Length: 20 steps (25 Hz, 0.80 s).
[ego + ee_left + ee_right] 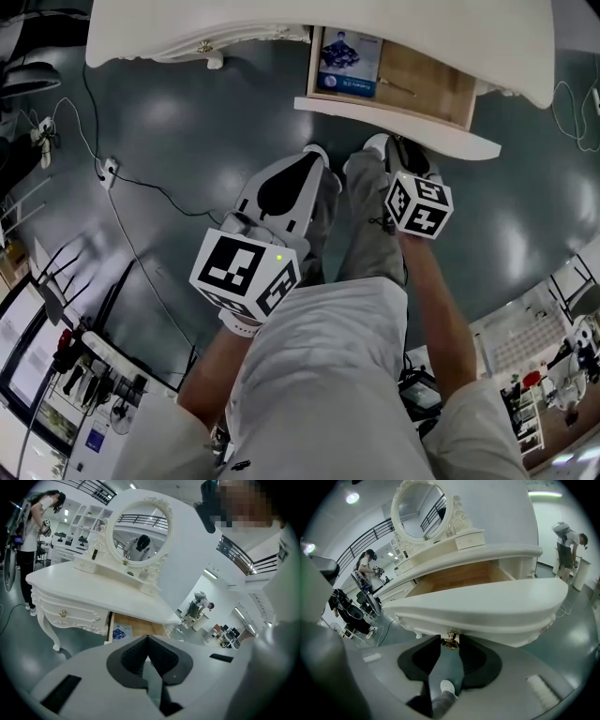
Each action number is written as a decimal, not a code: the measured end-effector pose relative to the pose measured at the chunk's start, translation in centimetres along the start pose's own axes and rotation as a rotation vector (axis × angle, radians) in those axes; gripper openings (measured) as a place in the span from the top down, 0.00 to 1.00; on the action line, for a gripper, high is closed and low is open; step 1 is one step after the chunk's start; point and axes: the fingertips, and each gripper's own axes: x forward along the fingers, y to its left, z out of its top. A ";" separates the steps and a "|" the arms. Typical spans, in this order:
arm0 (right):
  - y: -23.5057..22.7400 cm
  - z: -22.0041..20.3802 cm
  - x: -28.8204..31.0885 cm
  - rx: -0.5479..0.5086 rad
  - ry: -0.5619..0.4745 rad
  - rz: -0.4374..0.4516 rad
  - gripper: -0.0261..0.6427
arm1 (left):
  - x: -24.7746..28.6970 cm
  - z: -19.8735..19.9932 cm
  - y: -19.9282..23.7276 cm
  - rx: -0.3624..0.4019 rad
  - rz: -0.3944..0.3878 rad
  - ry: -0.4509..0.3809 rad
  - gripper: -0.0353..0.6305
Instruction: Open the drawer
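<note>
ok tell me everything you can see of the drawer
The drawer stands pulled well out from under the white dressing table. Its inside looks like bare light wood; its curved front panel is glossy white with moulded edges. A blue printed booklet lies flat at the left end of its floor. A small gold knob hangs at the front's middle, pinched between the jaws of the right hand-held gripper. Nothing else touches it.

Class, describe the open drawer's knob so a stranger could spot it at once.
Find the white dressing table with the oval mirror; one drawer is pulled out. The gold knob on its front sits between the jaws of the right gripper; the other gold knob is on the shut drawer.
</note>
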 end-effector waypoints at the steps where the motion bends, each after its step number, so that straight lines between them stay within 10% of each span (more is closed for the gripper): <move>1: 0.0 -0.2 -0.1 0.001 0.002 0.000 0.76 | 0.0 -0.1 -0.1 0.000 0.001 0.001 0.93; 20: 0.5 -3.5 -2.2 0.023 0.045 0.003 0.76 | 0.7 -0.8 -1.5 0.017 -0.027 0.019 0.93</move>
